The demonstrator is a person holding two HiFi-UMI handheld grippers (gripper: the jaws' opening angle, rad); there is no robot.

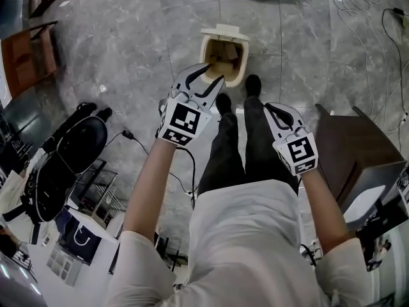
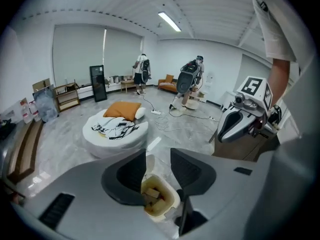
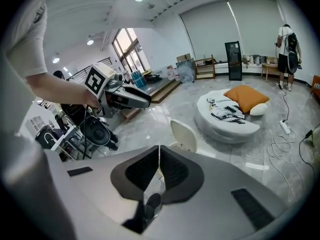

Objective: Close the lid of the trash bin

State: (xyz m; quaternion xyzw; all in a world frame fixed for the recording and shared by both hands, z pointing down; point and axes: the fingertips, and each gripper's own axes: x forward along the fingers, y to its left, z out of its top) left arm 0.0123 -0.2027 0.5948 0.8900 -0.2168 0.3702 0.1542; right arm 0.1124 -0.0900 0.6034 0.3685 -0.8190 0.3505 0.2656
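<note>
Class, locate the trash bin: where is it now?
Head view, top centre: the trash bin stands open on the floor, just ahead of the person's shoes, beyond the left gripper.

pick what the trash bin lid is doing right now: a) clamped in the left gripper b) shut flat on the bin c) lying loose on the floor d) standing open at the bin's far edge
d: the lid stands up at the far edge of the trash bin, leaving the inside and the scraps in it exposed.
</note>
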